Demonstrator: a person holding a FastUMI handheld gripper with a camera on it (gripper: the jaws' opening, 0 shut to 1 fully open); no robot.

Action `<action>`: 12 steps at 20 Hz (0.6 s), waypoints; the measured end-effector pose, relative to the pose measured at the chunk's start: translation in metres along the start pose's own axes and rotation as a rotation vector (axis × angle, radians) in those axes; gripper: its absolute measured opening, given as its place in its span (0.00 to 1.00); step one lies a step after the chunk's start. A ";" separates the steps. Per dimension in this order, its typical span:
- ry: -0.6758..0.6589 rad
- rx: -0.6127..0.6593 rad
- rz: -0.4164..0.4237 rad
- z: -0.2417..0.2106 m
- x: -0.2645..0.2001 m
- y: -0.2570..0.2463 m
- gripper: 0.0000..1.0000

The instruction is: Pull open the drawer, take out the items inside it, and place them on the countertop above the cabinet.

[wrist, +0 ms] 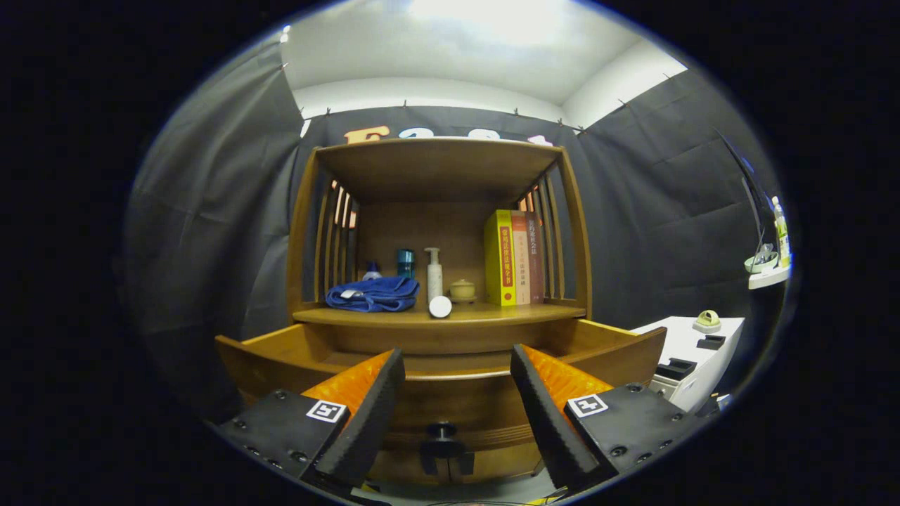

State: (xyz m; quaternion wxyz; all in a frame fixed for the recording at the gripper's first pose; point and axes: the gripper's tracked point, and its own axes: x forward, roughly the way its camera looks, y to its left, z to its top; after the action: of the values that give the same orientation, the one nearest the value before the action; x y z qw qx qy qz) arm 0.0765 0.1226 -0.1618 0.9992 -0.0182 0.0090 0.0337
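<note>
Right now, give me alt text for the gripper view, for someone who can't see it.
The gripper hangs open over a pulled-out wooden drawer, its dark knob between the fingers. Beyond, the countertop holds a blue cloth, a pump bottle and books.

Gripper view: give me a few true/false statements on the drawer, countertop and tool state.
1. The drawer is pulled out. True.
2. The tool is shut on the drawer knob. False: its fingers are spread apart, and the knob sits between them untouched.
3. A blue cloth lies on the countertop. True.
4. The books lie flat in a stack. False: they stand upright at the countertop's right end.
5. A white round item sits near the countertop's front edge. True.
</note>
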 end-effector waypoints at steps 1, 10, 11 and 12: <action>0.011 -0.001 -0.007 -0.007 0.001 -0.001 0.99; 0.089 -0.013 -0.009 -0.042 0.003 -0.003 0.98; 0.096 -0.011 -0.006 -0.044 0.003 -0.002 0.98; 0.100 -0.009 -0.003 -0.046 0.004 -0.001 0.98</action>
State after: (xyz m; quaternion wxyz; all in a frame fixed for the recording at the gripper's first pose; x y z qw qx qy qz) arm 0.0794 0.1202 -0.2076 0.9975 -0.0244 0.0589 0.0314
